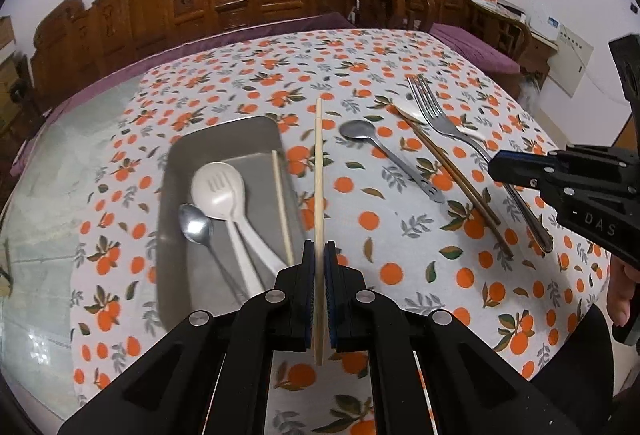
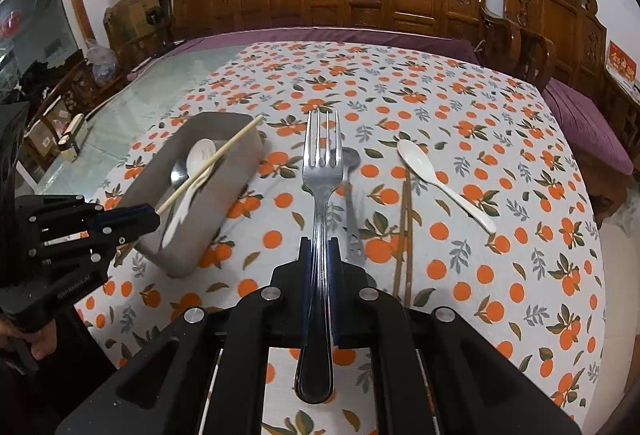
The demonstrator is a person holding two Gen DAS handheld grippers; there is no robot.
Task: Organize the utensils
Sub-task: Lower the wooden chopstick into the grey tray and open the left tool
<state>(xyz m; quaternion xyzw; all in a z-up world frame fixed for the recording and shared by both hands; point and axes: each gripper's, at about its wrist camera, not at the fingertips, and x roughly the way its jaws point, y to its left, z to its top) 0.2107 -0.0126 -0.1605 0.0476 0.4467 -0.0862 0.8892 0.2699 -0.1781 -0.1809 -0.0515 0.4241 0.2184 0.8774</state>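
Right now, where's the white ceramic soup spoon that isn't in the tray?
In the right wrist view the white ceramic soup spoon lies on the orange-print tablecloth, right of the brown chopsticks and the held steel fork.

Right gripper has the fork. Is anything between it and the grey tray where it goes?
Possibly. The fork is shut in the right gripper, and only bare tablecloth lies toward the grey tray. But the left gripper holds a light chopstick slanting over the tray, so wait or go around it.
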